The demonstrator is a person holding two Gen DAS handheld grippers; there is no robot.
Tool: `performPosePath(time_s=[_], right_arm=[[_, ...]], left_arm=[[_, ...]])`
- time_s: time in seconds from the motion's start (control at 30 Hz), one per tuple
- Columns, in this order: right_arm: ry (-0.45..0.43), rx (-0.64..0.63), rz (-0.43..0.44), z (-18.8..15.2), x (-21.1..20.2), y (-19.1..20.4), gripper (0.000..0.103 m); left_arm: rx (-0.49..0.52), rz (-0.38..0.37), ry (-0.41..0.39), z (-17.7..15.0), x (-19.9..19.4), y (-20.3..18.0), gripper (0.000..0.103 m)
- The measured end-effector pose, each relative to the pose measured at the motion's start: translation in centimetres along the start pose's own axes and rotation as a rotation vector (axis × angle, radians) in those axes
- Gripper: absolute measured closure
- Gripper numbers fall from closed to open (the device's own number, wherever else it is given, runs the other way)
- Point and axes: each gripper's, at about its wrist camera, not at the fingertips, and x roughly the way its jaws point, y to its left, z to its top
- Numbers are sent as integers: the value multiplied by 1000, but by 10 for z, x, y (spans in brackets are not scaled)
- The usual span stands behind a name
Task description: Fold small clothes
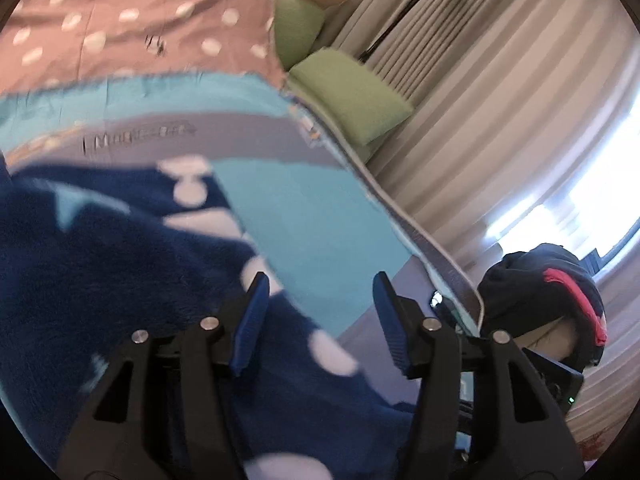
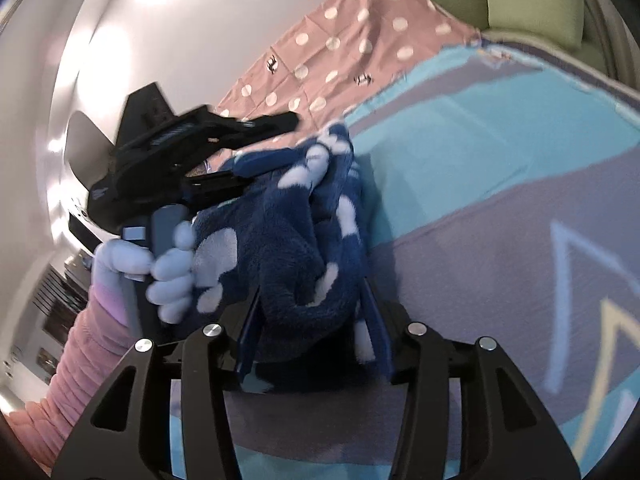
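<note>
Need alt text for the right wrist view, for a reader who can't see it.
A bunched navy fleece garment with white spots lies between the right gripper's blue fingers on a blue and grey blanket. To its left, a gloved hand holds the left gripper at the garment's far end.

Two pairs of tongs are in view, the left tongs (image 1: 320, 286) and the right tongs (image 2: 308, 308). One navy fleece garment (image 2: 288, 216) lies bunched between and ahead of them. Beyond the left tongs sit two green cushions (image 1: 352, 96), with one dark bundle of clothes (image 1: 552, 292) to their right.
</note>
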Motion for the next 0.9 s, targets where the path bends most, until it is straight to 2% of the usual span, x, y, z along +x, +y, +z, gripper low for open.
performPosePath(time_s=[0.03,0.13,0.17,0.2,0.3,0.37,0.43,0.47,0.53,0.63,0.7,0.8,0.9], right_arm=[[-10,-14,-3,2,-2,2,55],[-36,-89,-21,8,-7,13,55],[-36,-113,-18,12,-5,16,55],[-28,-123,-9,13,-4,17,55],[64,-123,42,23,19,17,53],[106,-89,42,22,31,12,55],[97,-35,71,22,33,4,75],[79,5,98,23,30,-2,78],[56,53,99,23,24,-10,80],[87,150,60,12,30,-33,80],[96,193,58,1,35,-48,78],[72,168,59,-2,29,-52,75],[63,100,-13,2,24,-42,62]], left_arm=[[27,14,-14,3,-9,-6,44],[134,127,-79,11,-49,-21,36],[162,172,-91,11,-60,-21,34],[190,249,-94,9,-70,-17,34],[207,439,-67,-1,-79,11,34],[185,488,-28,-11,-75,33,36],[174,492,23,-24,-64,49,43],[184,479,29,-29,-56,50,46],[236,490,23,-31,-42,39,46],[337,514,49,-30,-8,21,40],[411,547,102,-34,23,16,38],[397,518,150,-27,34,29,38],[407,514,175,-28,34,35,37]])
